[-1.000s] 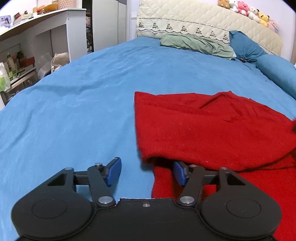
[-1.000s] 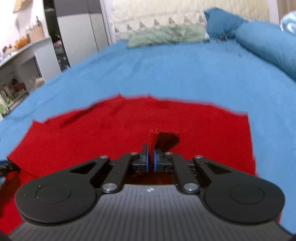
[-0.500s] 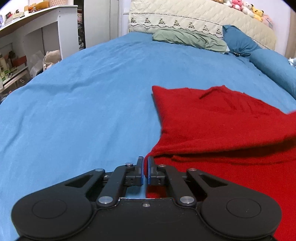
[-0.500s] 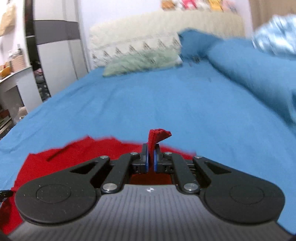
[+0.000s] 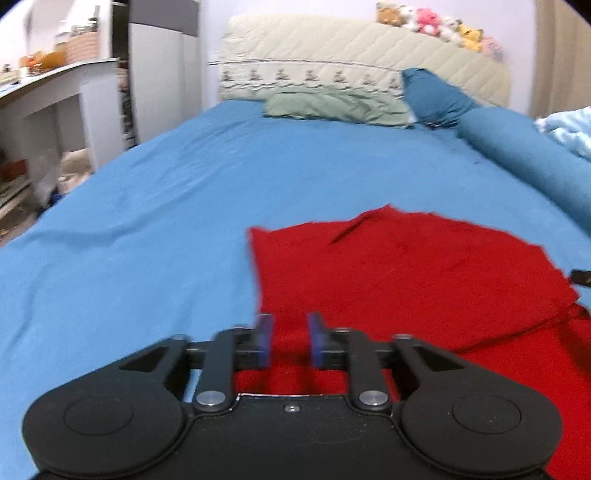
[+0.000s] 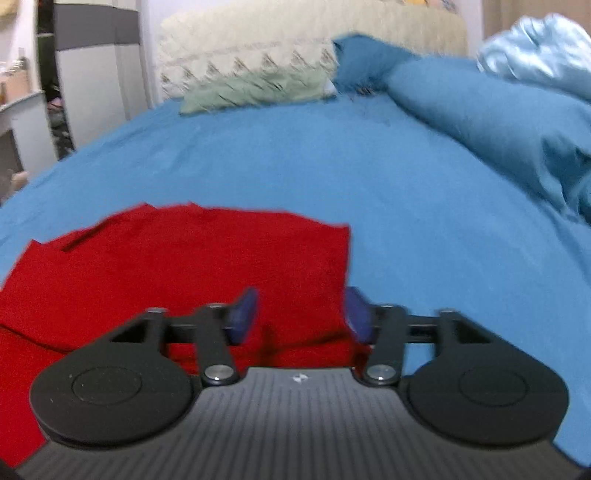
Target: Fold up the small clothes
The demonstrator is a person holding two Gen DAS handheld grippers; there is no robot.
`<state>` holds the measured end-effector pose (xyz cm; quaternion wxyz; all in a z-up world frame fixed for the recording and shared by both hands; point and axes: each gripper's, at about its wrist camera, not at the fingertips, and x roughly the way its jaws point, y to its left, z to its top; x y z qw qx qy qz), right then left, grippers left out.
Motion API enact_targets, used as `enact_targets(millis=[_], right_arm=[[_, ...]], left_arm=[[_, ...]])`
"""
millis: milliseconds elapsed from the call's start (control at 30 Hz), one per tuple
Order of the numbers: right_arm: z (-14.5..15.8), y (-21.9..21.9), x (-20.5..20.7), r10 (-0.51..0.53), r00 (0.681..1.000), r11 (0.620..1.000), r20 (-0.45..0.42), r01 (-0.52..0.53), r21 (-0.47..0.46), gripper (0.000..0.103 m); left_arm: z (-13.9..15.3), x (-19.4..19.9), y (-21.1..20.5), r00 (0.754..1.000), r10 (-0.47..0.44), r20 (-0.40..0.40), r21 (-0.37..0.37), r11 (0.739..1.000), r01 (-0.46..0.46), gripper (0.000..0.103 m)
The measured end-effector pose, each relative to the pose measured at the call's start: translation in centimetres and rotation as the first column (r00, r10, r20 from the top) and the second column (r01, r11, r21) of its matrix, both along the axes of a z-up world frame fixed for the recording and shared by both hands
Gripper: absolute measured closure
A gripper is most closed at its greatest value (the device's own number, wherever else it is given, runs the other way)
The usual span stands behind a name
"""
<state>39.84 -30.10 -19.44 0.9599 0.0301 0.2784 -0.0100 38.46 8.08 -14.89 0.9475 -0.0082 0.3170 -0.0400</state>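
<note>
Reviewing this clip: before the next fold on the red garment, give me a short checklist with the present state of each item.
1. Left tongs open, nothing held: ok.
2. Right tongs open, nothing held: ok.
3. Red garment lies folded over on the blue bedsheet, upper layer on lower: ok.
4. Upper layer flat, no big wrinkles: ok, one small crease near the far edge.
5. Edges of both layers aligned: cannot tell, near part hidden by the tongs.

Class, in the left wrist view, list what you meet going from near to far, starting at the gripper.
left gripper → red garment → blue bedsheet → green pillow → cream headboard → stuffed toys
</note>
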Motion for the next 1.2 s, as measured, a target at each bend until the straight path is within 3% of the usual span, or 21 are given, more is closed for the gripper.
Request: enact_targets(millis=[33,167,300,433,600,767,933,1033,1200], right_arm=[[0.2,0.4,0.2,0.028,1.0,1.0,0.005,-0.028,0.001,0.03],[-0.8,2.0,1.7,0.095,0.995,0.995,-0.024,-0.095,-0.018,0.03],[-3.0,2.1,2.5,0.043,0.996,0.999,-0.075,-0.045,-0.025,0.03],[-3.9,0.6,2.3,0.016,0.997,0.999,-0.078,-0.013,0.048,0.03],[-1.9,1.3,3.5,0.056,0.998,0.998,-0.032,-0.056,0.015,0.028],[-3.4,0.3,9.1,0.072,0.991,0.996,-0.109,-0.066,0.057,0.029],[-4.0,-0.9,10.8,0.032,0.997,0.999,-0.077,-0.029,0.039,0.028],[-3.2,-1.3,9.8,0.035,0.997,0.998,-0.07,-0.031,0.061,0.028],[2.0,-2.3,4.9,0.041,0.999,0.995,-0.008,-0.041,0.09,0.025]], left_arm=[[-0.3,0.9,-0.6,1.0,-0.02,-0.008,-0.009,1.0,0.02,0.052],[-2.6,3.7,-1.7,0.997,-0.043,-0.065,-0.039,0.998,0.04,0.051],[-4.3,4.3,-1.7,0.996,-0.043,-0.079,-0.029,0.999,0.041,0.051],[-4.2,4.2,-1.5,0.995,-0.046,-0.088,-0.029,0.999,0.043,0.051],[-4.1,4.3,-1.9,0.995,-0.051,-0.086,-0.021,0.999,0.05,0.051],[-4.3,4.5,-2.0,0.995,-0.049,-0.087,-0.017,0.999,0.048,0.051],[-4.3,4.6,-2.1,0.995,-0.043,-0.091,-0.012,0.999,0.042,0.051],[-3.2,4.1,-2.5,0.994,-0.025,-0.104,-0.012,1.0,0.024,0.051],[1.3,1.0,-3.2,0.997,-0.016,-0.071,0.001,1.0,0.016,0.051]])
